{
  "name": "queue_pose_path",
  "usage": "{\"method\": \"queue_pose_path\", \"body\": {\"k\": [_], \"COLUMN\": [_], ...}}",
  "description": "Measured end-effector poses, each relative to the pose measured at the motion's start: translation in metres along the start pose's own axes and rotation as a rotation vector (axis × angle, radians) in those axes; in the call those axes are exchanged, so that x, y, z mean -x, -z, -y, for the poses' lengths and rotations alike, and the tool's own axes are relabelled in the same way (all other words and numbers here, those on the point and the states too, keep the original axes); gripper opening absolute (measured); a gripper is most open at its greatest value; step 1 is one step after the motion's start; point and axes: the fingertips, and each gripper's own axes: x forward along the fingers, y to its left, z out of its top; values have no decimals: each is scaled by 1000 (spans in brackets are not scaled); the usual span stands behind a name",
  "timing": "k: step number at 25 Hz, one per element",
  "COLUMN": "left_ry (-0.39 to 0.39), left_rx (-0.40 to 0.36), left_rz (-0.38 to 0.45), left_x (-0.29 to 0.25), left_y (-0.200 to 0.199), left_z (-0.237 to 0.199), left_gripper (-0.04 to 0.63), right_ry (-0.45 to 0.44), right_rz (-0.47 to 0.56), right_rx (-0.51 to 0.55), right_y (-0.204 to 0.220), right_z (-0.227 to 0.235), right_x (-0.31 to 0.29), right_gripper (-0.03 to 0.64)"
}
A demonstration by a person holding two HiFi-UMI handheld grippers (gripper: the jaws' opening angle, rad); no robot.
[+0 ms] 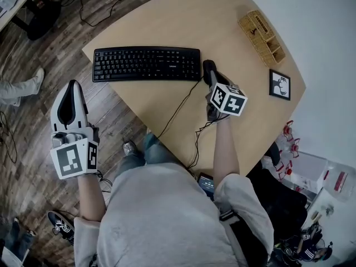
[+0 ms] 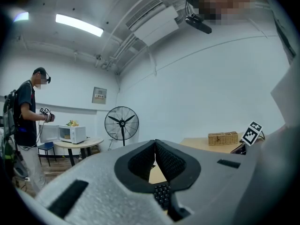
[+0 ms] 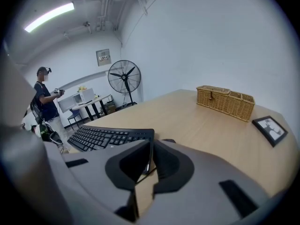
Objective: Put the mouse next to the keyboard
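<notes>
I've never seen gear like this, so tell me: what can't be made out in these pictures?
- Mouse: head view, near end hidden under the right gripper; right gripper view, only a dark sliver above the jaws.
- Keyboard: left gripper view, only a few keys show below the jaws.
- Frame: head view, its picture too small.
- Wall sign: both gripper views, too small to read.

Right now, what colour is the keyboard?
The keyboard is black; the head view shows it best.
</notes>
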Motion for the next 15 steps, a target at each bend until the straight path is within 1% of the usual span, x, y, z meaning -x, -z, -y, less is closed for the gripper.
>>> {"method": "queue_pose_path", "body": {"k": [4, 7, 15], "left_ry": [20, 37, 87], "left_rx": [1, 3, 7], "left_rz": [19, 31, 65], "left_x": [7, 12, 33], "left_y": [-5, -8, -16], "left_z": [-1, -2, -3], "left_gripper": [11, 11, 11], "right_ry": [-44, -51, -72], "right_rz": [73, 132, 275], "right_rx": [77, 117, 87], "right_y": [-10, -18, -30], "right_z": [-25, -42, -78], "right_x": [24, 45, 107], "right_gripper": [15, 15, 15]}}
